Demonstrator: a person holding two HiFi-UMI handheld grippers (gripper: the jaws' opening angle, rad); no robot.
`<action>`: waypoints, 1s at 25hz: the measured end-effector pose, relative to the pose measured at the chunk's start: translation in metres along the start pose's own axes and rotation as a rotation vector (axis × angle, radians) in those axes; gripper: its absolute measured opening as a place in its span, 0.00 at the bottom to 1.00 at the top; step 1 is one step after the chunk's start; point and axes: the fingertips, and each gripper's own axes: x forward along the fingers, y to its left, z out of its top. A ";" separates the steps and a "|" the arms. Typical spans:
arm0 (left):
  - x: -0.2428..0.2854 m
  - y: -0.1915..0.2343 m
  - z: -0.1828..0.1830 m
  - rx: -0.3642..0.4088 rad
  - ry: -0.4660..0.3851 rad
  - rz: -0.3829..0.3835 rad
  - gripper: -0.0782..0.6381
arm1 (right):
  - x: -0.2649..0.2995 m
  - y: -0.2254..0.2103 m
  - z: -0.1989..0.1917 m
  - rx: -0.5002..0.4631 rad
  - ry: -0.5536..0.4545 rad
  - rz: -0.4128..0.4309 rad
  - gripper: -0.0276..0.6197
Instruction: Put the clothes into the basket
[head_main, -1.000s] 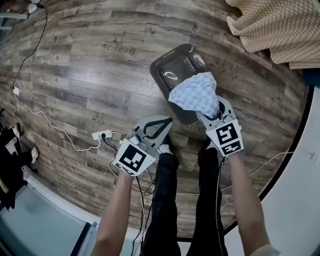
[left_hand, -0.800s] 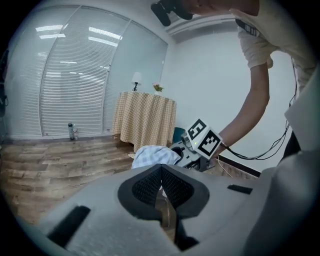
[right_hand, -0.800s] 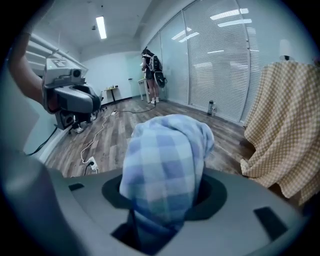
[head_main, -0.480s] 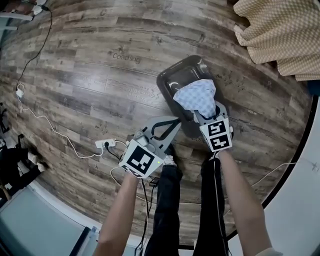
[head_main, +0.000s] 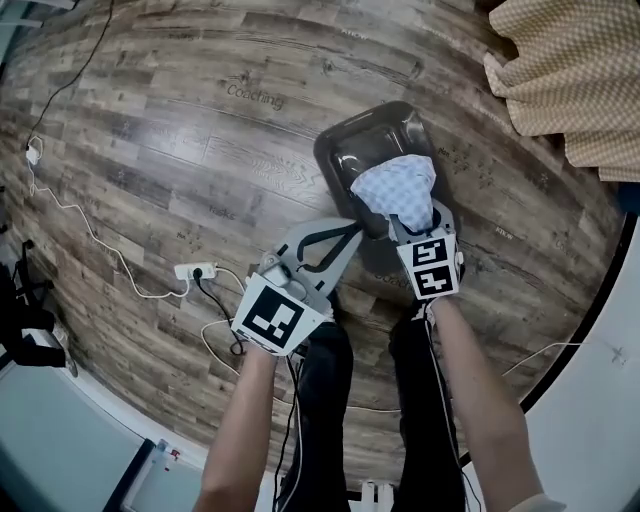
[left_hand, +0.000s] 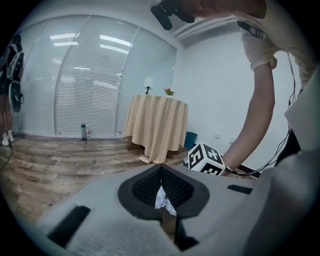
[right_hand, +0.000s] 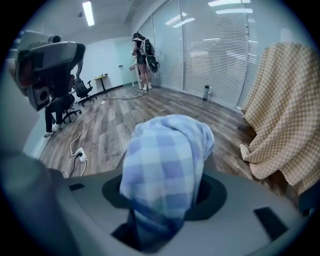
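Observation:
A blue-and-white checked cloth (head_main: 398, 188) hangs bunched over the near end of the dark plastic basket (head_main: 345, 150) on the wooden floor. My right gripper (head_main: 412, 222) is shut on it. In the right gripper view the cloth (right_hand: 167, 160) fills the space between the jaws of my right gripper (right_hand: 165, 210) and droops over them. My left gripper (head_main: 345, 235) points at the cloth's lower left edge, its tips together and close beside it. In the left gripper view the left gripper (left_hand: 161, 172) is shut, with only a pale sliver showing through the slit.
A table under a yellow checked tablecloth (head_main: 570, 70) stands right of the basket. A white power strip (head_main: 195, 270) and cables lie on the floor at the left. The person's legs (head_main: 330, 400) stand just below the grippers. People stand at desks far off (right_hand: 142, 60).
The left gripper's tips have come nearer to the cloth and the right gripper. The right gripper still holds the cloth over the basket's near end.

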 end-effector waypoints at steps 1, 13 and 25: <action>0.002 0.001 -0.004 -0.012 -0.002 0.010 0.13 | 0.002 -0.001 -0.001 -0.015 -0.004 -0.005 0.39; 0.021 0.009 -0.038 -0.026 -0.094 0.132 0.13 | 0.045 -0.007 -0.030 0.022 -0.097 -0.002 0.39; 0.031 -0.040 -0.081 -0.071 -0.104 0.113 0.13 | 0.053 0.005 -0.061 0.010 -0.065 0.027 0.47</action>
